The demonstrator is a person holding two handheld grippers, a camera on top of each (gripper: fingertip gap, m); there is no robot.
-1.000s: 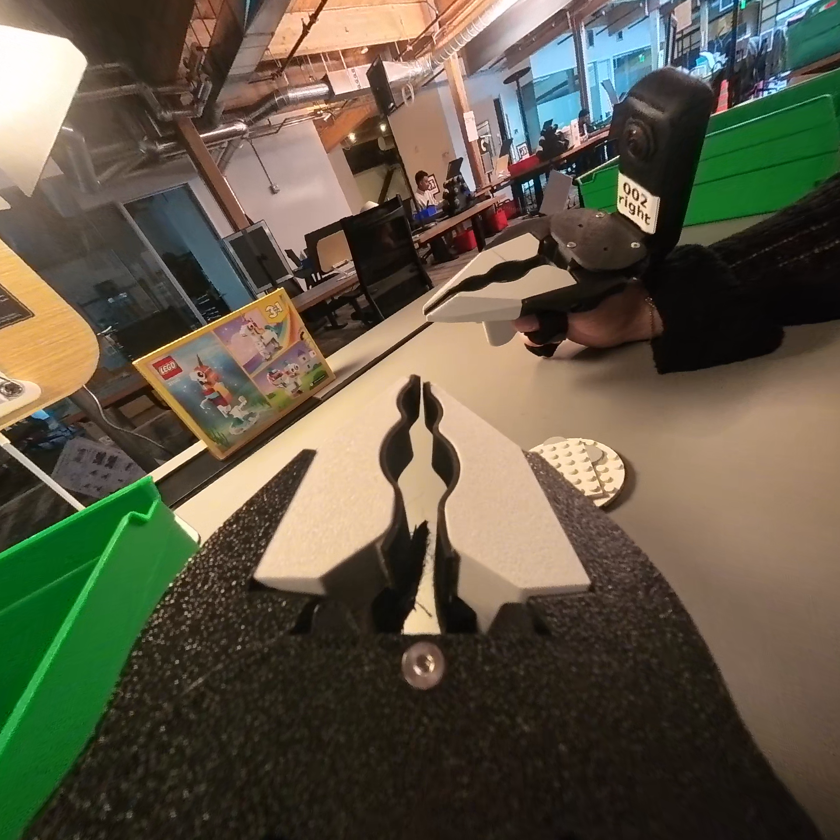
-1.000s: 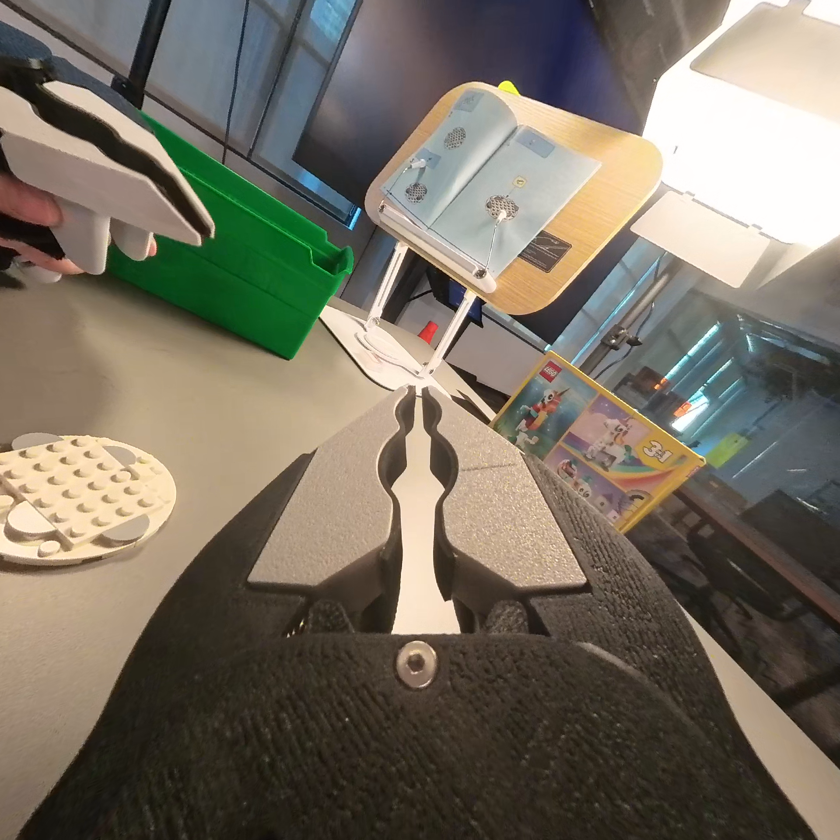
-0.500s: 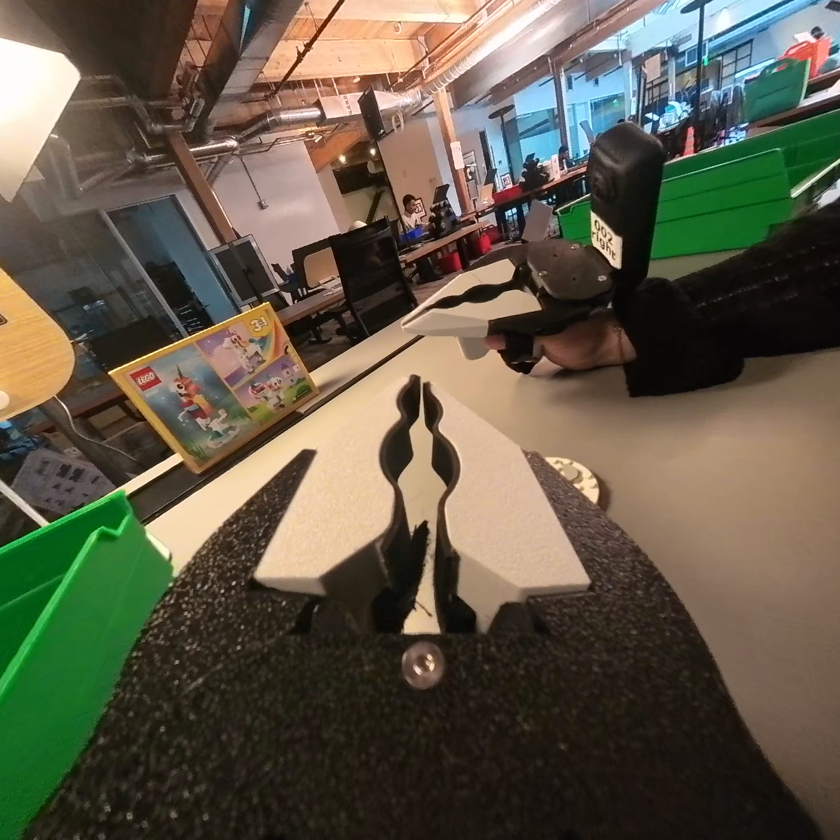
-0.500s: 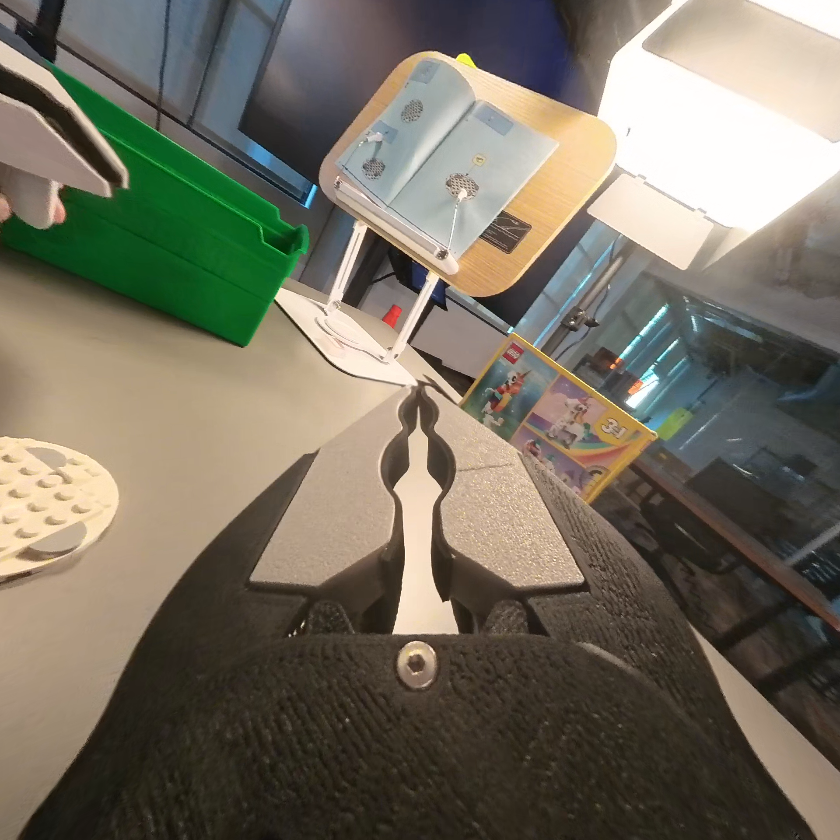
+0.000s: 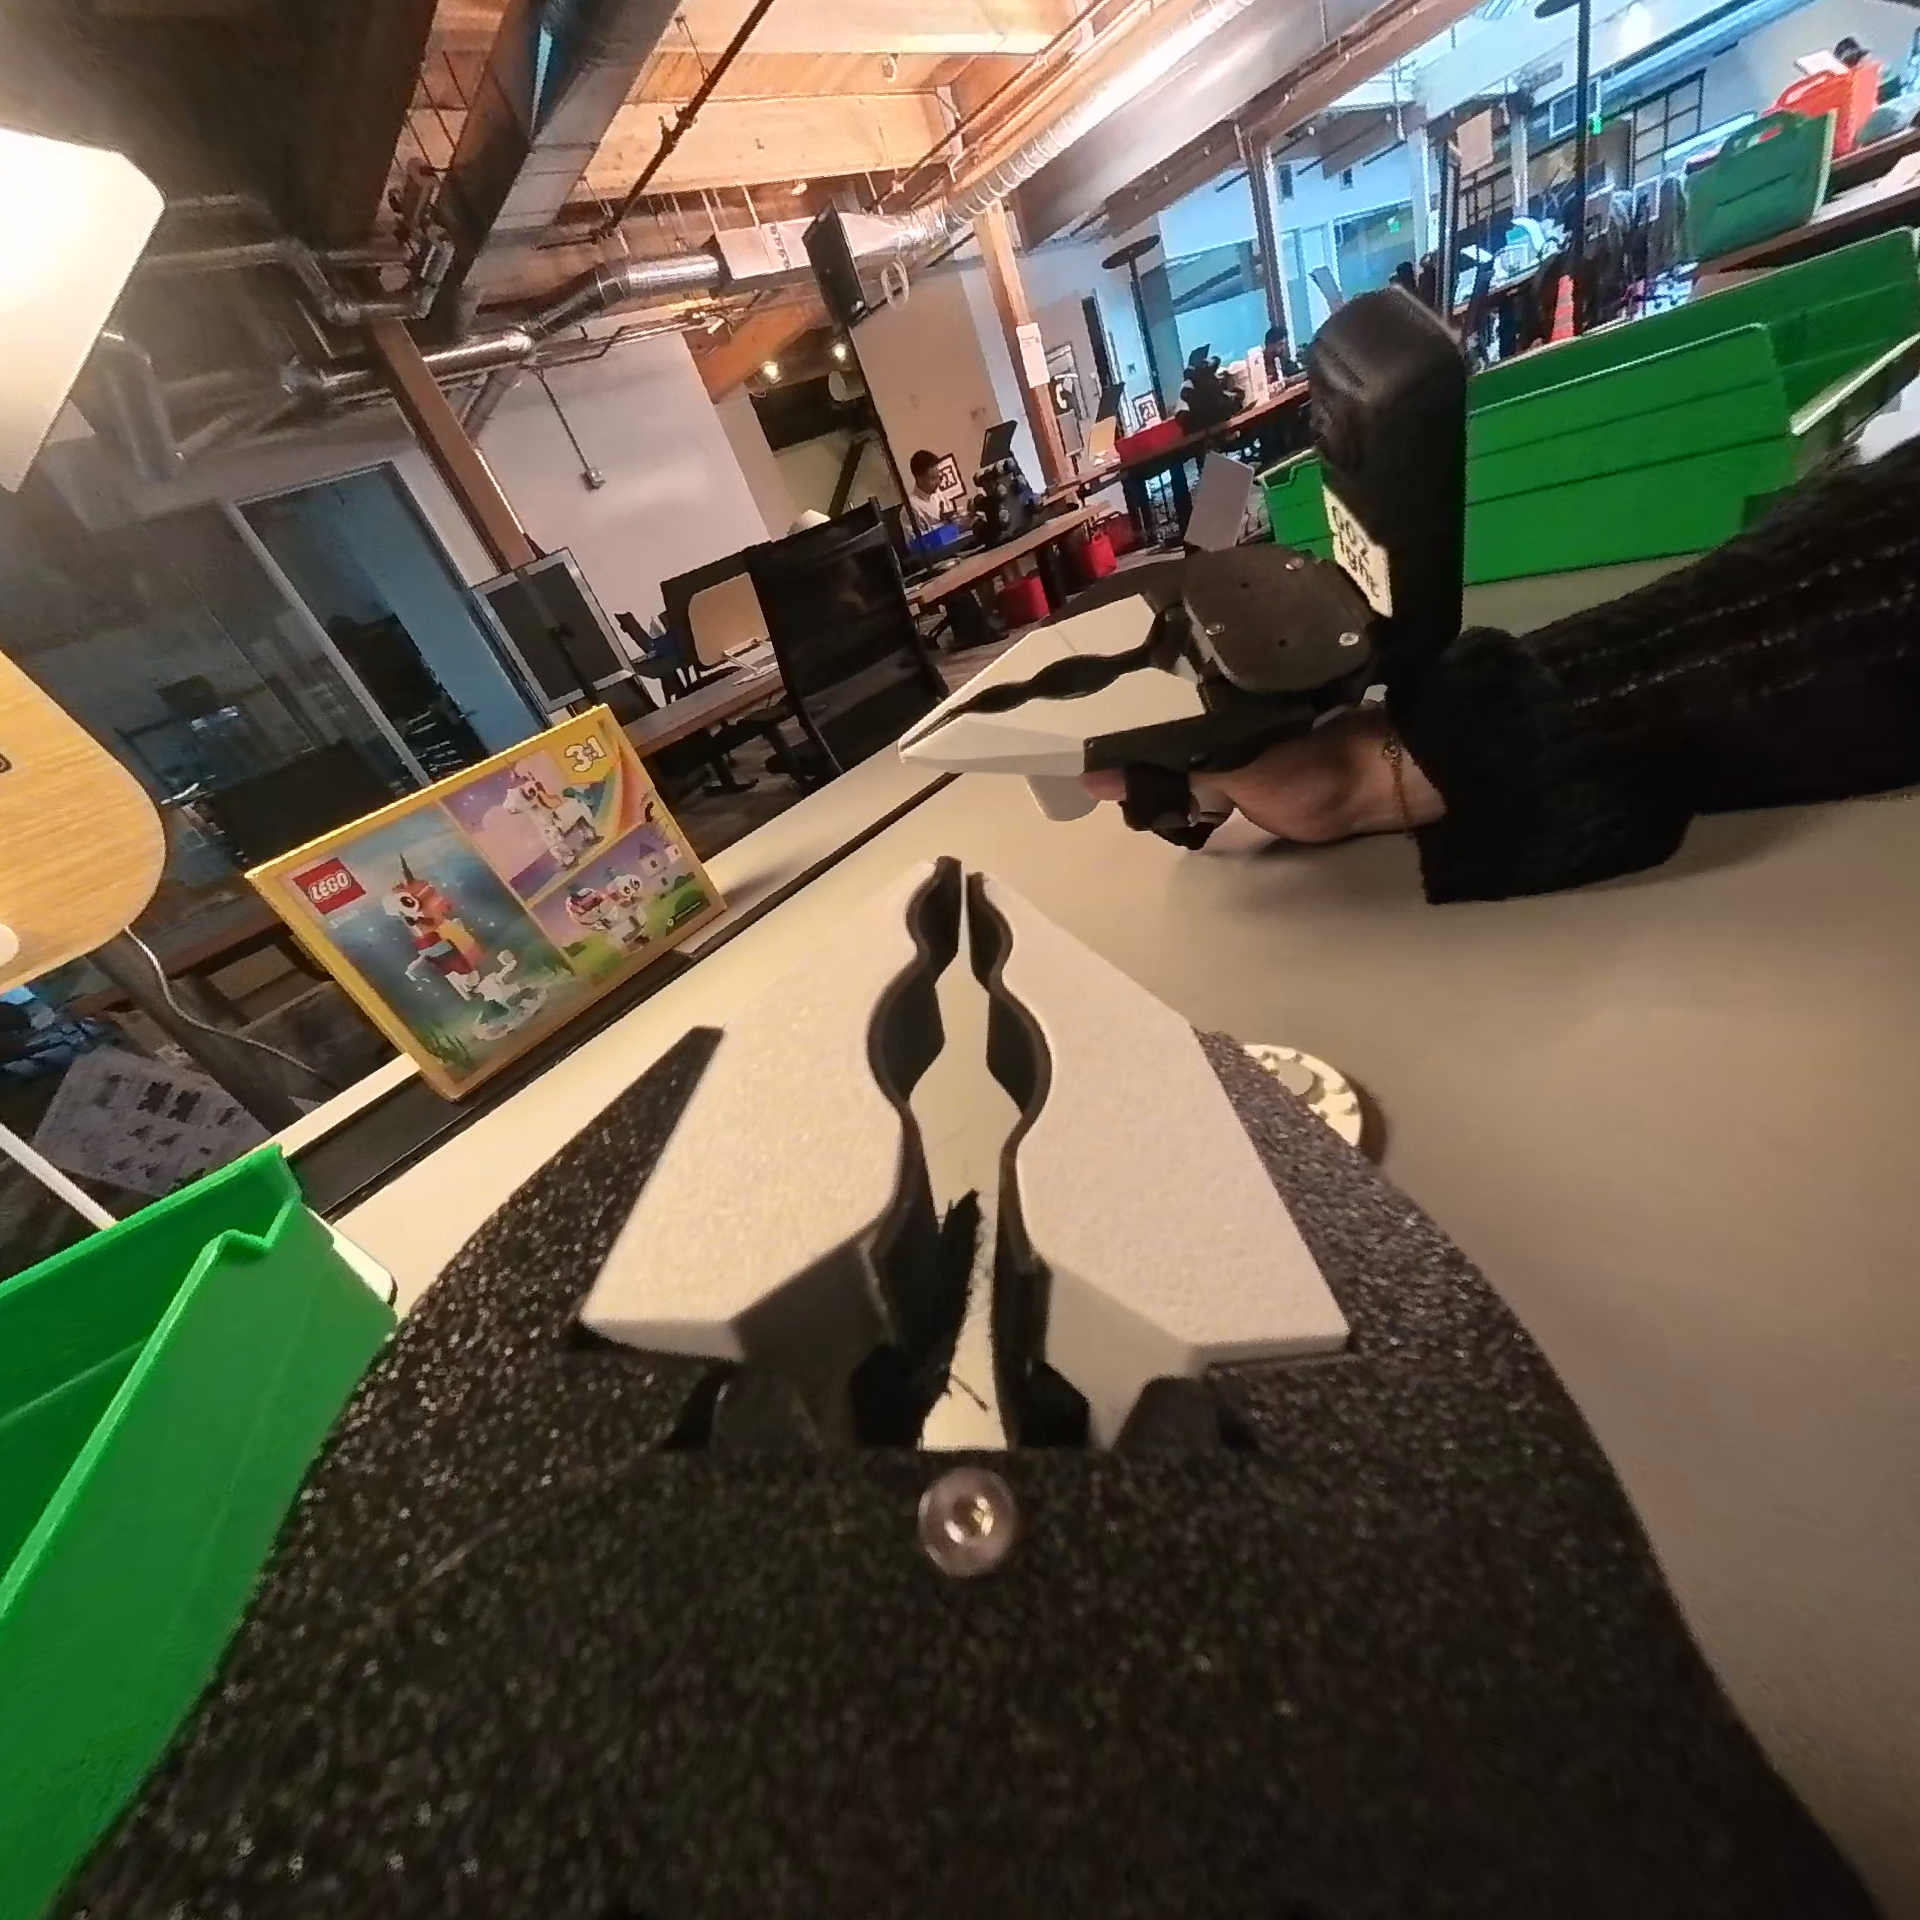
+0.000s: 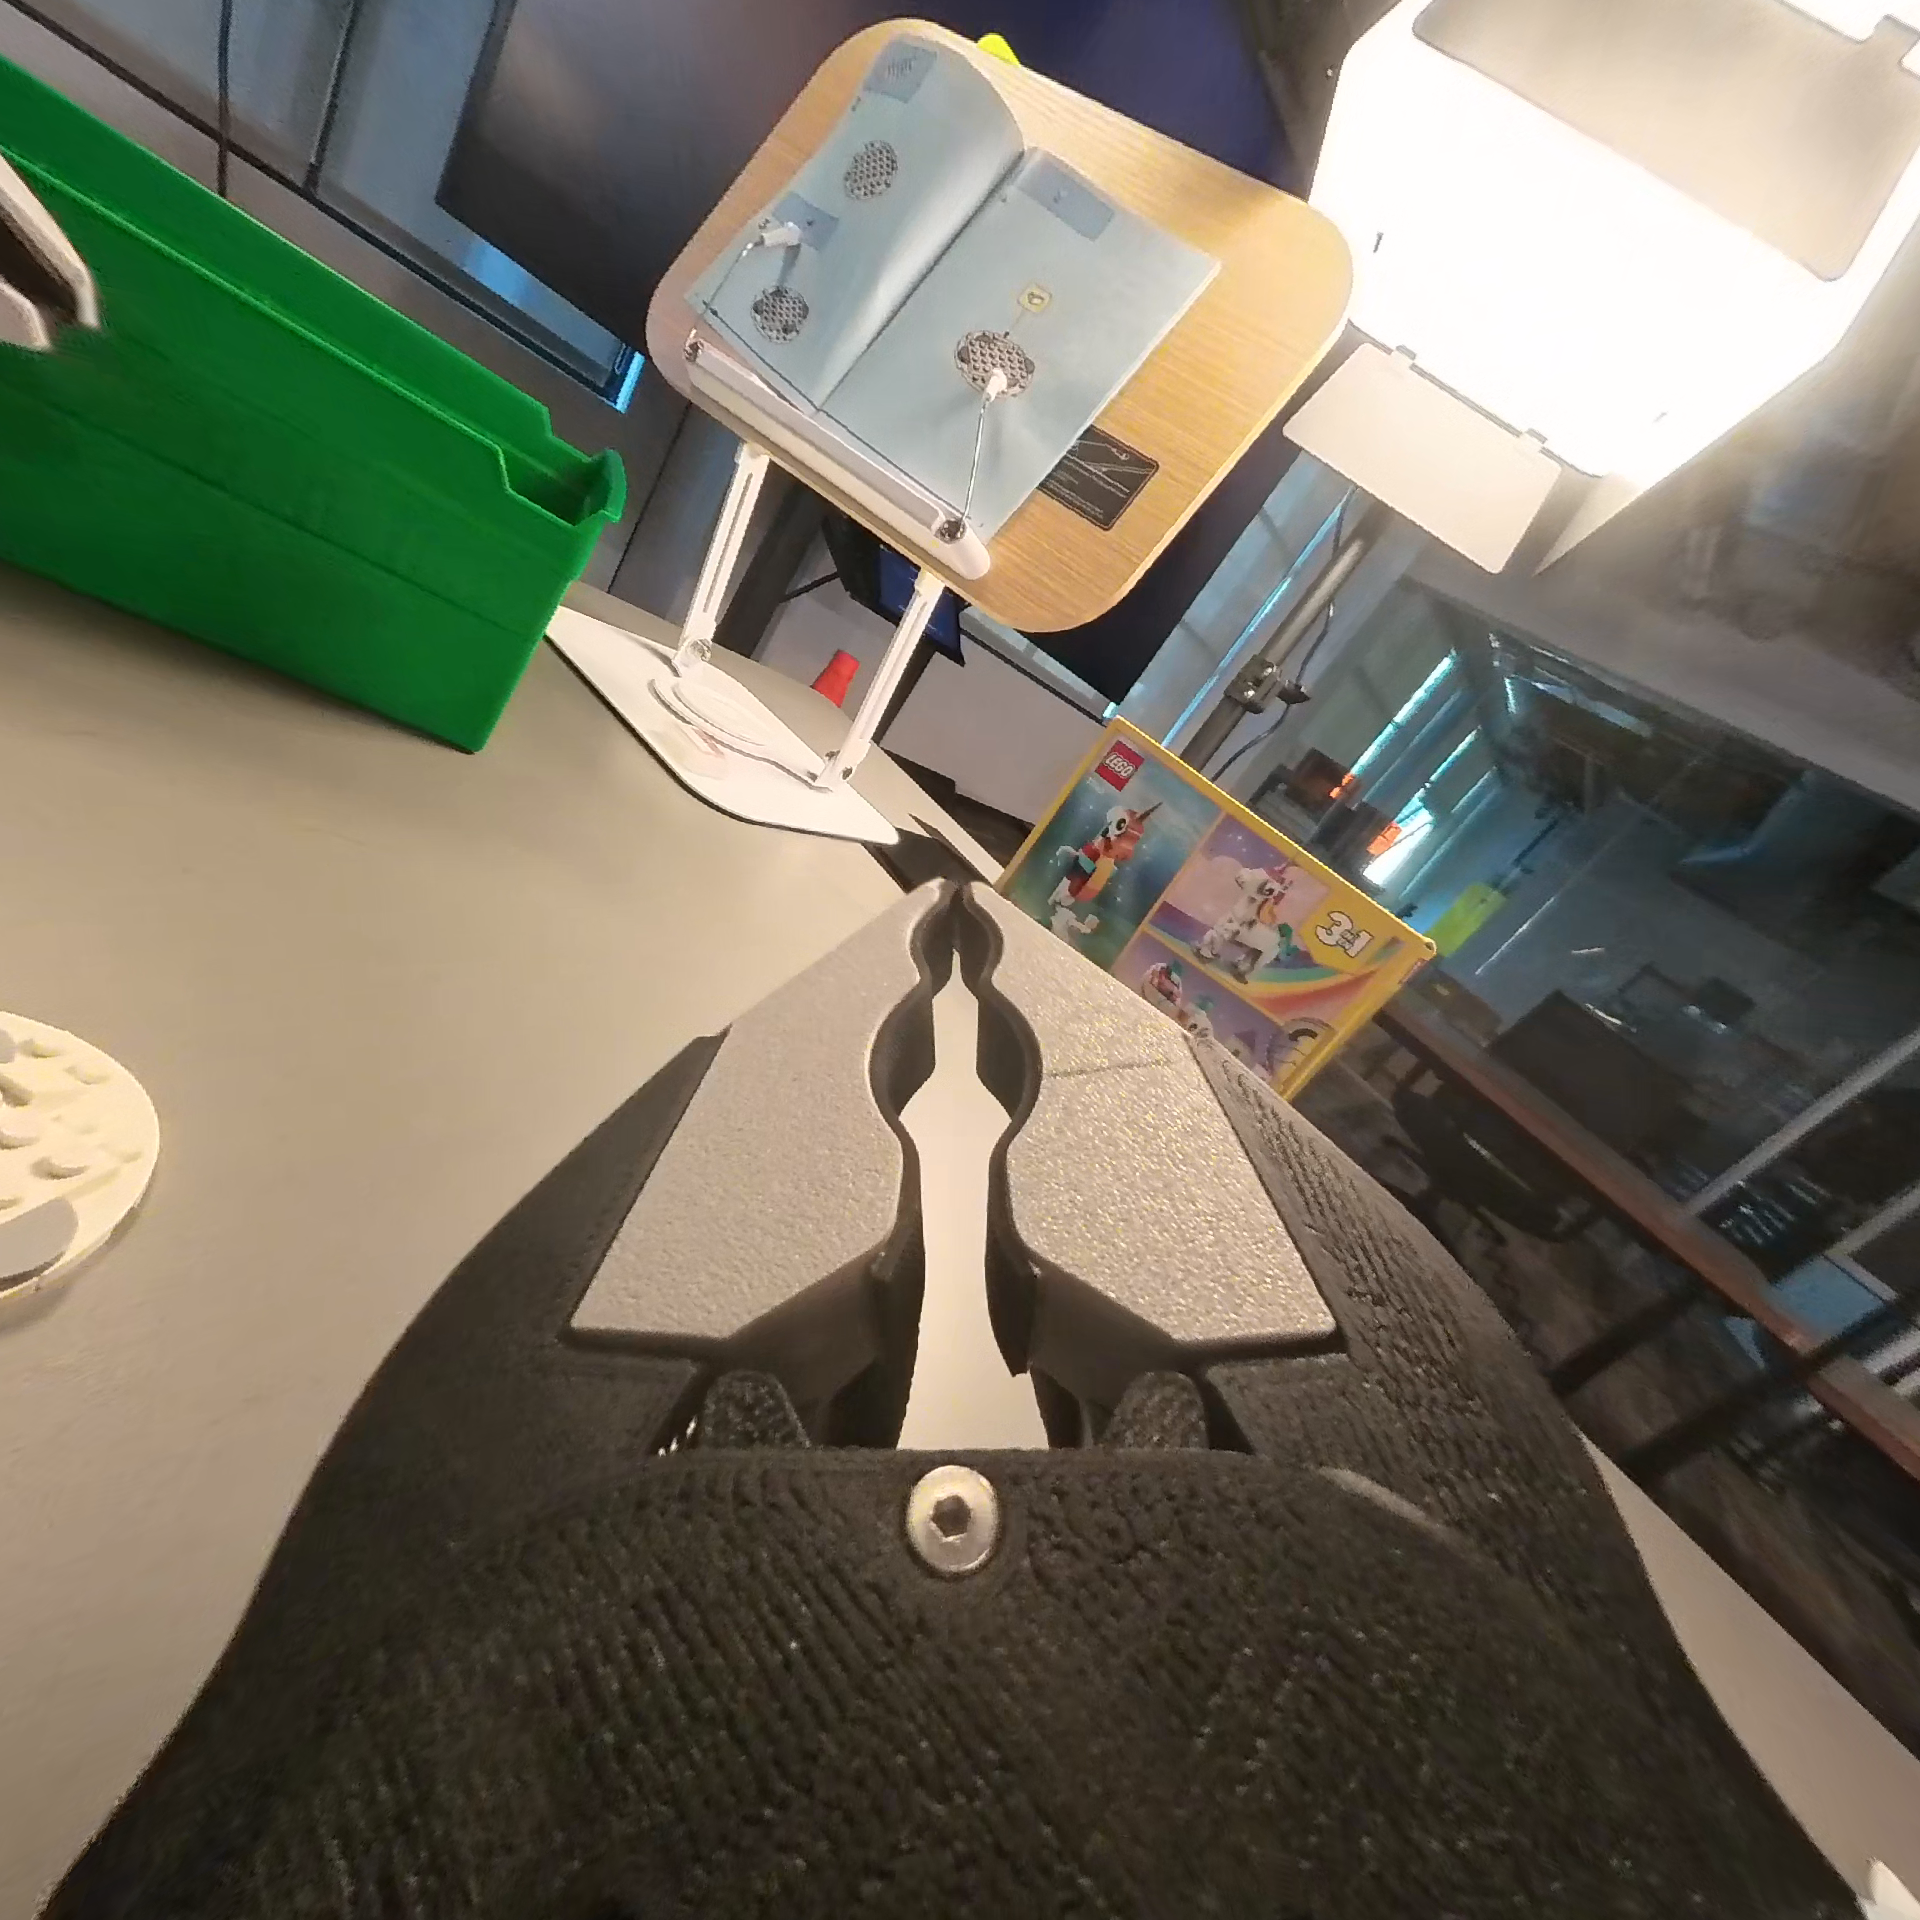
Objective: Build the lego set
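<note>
A round white lego plate [image 6: 52, 1148] lies flat on the grey table at the left edge of the right wrist view. In the left wrist view only its rim [image 5: 1304, 1081] peeks out beside my left gripper's right finger. My left gripper [image 5: 961, 875] is shut and empty, low over the table. My right gripper [image 6: 958, 896] is shut and empty; in the left wrist view it [image 5: 920, 743] rests on the table farther off, held by a hand in a dark sleeve. The tip of my left gripper [image 6: 36, 281] shows at the left edge of the right wrist view.
A yellow lego box [image 5: 488, 894] [image 6: 1210, 925] stands at the table's far edge. An open instruction booklet sits on a wooden stand [image 6: 987, 322]. Green bins stand at the left [image 5: 135, 1382] [image 6: 260, 447] and at the back right [image 5: 1662, 457]. A bright lamp [image 6: 1621, 208] hangs above. There is about 15 centimeters between the tips of the two grippers.
Both grippers have drawn apart: my left gripper slides out of the right wrist view to the left. The round plate has shifted toward the edge of both views. Both stay shut.
</note>
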